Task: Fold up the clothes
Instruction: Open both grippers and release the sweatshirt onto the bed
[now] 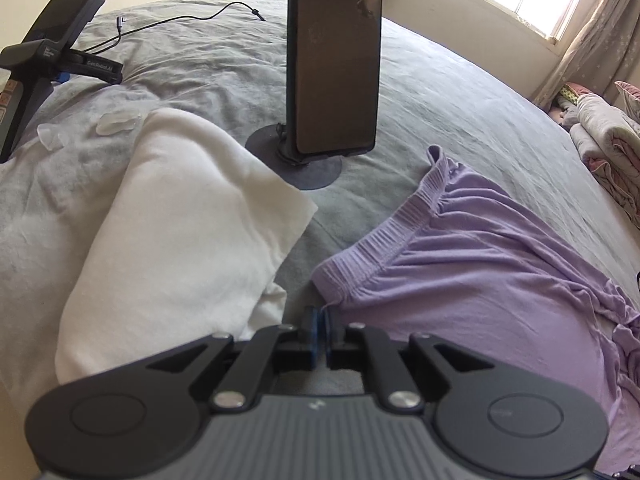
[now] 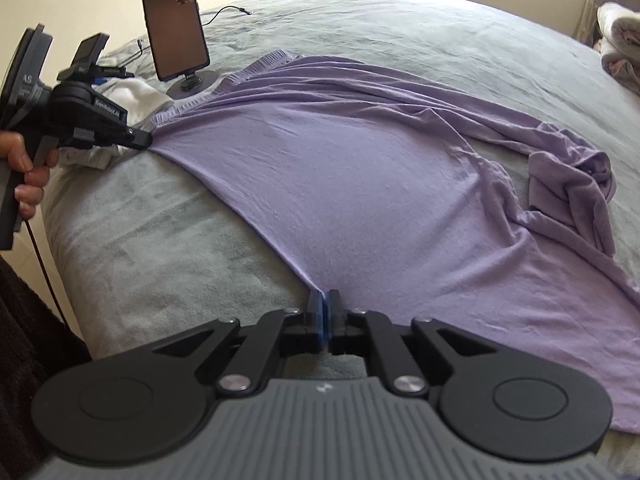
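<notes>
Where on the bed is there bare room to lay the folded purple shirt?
Bare grey sheet lies beyond the purple shirt toward the window, and between its near edge and the bed's corner. Crowded: around the phone stand, white garment and cable.

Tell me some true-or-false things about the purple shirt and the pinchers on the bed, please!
1. Both grippers are pinching the purple shirt. True: the left gripper and the right gripper are each shut on an edge of it.
2. The white cloth is lying on top of the purple shirt. False: it lies beside it on the grey bedsheet.
3. A phone stands upright on a round stand. True.
4. The purple shirt is already folded into a neat square. False: it is spread out, with one sleeve bunched up.
5. The bedsheet is bright red. False: it is grey.
</notes>
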Available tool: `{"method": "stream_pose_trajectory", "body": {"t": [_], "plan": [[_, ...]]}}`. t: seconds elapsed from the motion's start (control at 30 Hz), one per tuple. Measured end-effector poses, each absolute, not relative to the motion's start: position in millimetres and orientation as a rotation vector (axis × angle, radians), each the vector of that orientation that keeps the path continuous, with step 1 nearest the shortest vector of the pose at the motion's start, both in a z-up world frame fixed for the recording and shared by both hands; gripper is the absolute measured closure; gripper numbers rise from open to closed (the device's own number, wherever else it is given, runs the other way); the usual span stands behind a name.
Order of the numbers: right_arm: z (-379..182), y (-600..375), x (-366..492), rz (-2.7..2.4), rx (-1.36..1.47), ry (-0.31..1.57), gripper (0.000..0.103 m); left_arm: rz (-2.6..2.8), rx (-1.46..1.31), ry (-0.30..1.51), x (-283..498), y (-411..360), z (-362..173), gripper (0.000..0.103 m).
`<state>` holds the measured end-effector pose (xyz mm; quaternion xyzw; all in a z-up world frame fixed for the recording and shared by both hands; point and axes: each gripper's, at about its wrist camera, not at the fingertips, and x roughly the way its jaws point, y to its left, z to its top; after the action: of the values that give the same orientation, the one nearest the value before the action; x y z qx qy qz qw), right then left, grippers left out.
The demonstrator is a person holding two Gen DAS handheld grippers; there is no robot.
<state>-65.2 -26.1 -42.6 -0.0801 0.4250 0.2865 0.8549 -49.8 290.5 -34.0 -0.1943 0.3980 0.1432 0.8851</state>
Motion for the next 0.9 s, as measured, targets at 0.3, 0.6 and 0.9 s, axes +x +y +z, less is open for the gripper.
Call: {"method": "stream_pose_trajectory", "body": {"t": [0.3, 0.6, 0.9], "plan": [[-19.4, -63.2, -61.6, 0.575, -0.06, 0.909, 0.068, 0.315, -0.353, 0.811, -42.9, 266.5, -7.8, 0.055], [-3.3, -142.7, -46.1, 0.419, -0.01, 0.881, 0.068, 0.14, -0.26, 0.833, -23.2, 184.3, 8.3, 0.045], [4.1, -235.3, -29.9, 0.236, 0.028, 0.813, 0.068, -0.057, -0.168, 0.859, 0.1, 96.2, 19.5, 0.042]]}}
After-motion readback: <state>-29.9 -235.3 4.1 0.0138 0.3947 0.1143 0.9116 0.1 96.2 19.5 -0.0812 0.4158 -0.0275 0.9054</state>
